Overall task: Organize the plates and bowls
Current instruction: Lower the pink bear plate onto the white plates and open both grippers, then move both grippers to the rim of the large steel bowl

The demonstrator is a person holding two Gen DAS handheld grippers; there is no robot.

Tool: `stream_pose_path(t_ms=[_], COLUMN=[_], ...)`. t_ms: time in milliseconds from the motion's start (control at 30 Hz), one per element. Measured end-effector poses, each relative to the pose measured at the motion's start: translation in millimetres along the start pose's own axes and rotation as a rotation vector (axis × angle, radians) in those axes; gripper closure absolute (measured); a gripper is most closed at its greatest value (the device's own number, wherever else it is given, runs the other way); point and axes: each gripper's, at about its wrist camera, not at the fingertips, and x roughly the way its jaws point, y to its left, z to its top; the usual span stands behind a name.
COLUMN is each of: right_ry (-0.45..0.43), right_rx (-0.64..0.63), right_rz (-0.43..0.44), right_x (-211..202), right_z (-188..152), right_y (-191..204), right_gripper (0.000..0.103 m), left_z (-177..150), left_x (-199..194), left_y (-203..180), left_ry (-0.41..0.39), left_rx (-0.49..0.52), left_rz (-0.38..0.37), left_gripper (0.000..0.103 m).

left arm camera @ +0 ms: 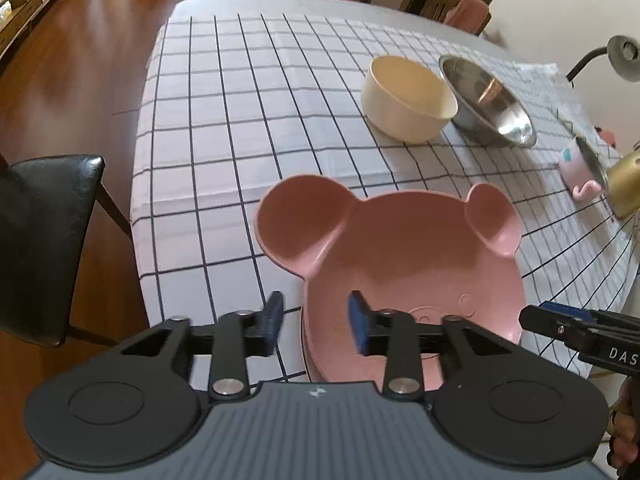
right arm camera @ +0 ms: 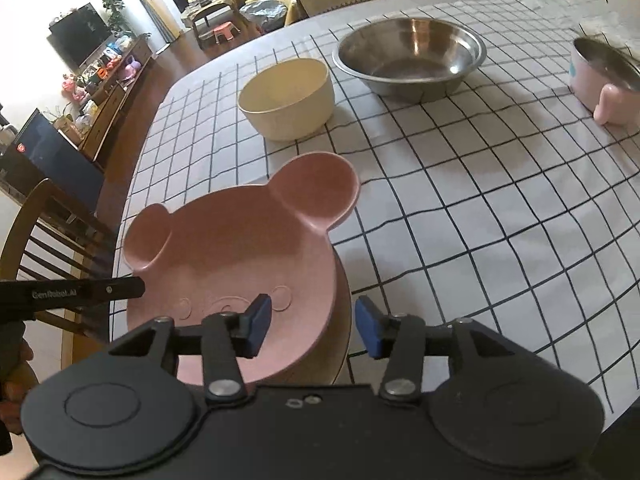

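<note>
**Both grippers part-open at the rim of the bear-shaped plate**

The left gripper (left arm camera: 316, 322) points steeply down at the near edge of the table, its jaws part-open. The left rim of the pink bear-shaped plate (left arm camera: 404, 256) passes between its blue pads (left arm camera: 357, 326), but neither pad presses on it; a gap shows on each side. The right gripper (right arm camera: 313, 325) stands likewise part-open over the plate's opposite rim (right arm camera: 240, 260): one pad is above the plate's inner surface, the other outside the edge, and nothing is clamped. Each gripper's dark finger reaches into the other's view from the side.

The plate lies close to the near edge of the table, its two round ears pointing toward the far side. In the left wrist view its edge looks layered, as though it sits on top of another plate or two of the same pink; how many cannot be told. In the right wrist view a brownish round shape (right arm camera: 342, 320) shows beneath its right rim.

Beyond the plate, toward the middle of the checked tablecloth (left arm camera: 224, 128), stands a cream bowl (left arm camera: 406, 98), upright and empty. Just beside it, farther toward the right edge, sits a wide steel bowl (left arm camera: 486, 100); the two are very near, and whether they touch cannot be told. Well apart, near the table's right edge, is a small pink cup with a steel lining (right arm camera: 604, 76) and a stubby handle.

A black chair (left arm camera: 44, 240) stands off the table's left edge.
</note>
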Motion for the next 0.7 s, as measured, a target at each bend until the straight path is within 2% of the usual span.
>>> stream_pose_path(t_ms=[67, 133, 333, 467, 600, 667, 700], right_ry=[-0.007, -0.023, -0.061, -0.101, -0.139, -0.158, -0.168], right_rx=[-0.015, -0.025, -0.064, -0.116, -0.157, -0.172, -0.181], right_rz=[-0.003, 0.000, 0.008, 0.006, 0.007, 0.007, 0.006], right_x=[-3.0, -7.3, -22.0, -33.7, -46.0, -52.2, -55.2], right_z=[0.2, 1.5, 11.6, 20.7, 30.9, 37.0, 39.8], right_y=[3.3, 5.9, 10.4, 14.2, 14.9, 13.3, 12.1], right_gripper=[0.050, 0.044, 0.038, 0.032, 0.026, 0.021, 0.020], left_z=[-0.1, 0.6, 3.9, 5.7, 10.5, 14.8, 16.9], left_x=[-6.5, -13.7, -34.6, -47.0, -54.1, -55.7, -56.4], left_y=[-0.3, -3.2, -23.6, -43.4, -62.1, -72.6, -78.2], left_ry=[-0.025, -0.050, -0.139, -0.211, -0.241, -0.253, -0.264], left_rx=[0.003, 0.013, 0.061, 0.109, 0.129, 0.136, 0.139], left_rz=[0.009, 0.005, 0.007, 0.017, -0.007, -0.014, -0.013], left_gripper=[0.054, 0.053, 0.053, 0.047, 0.046, 0.042, 0.037])
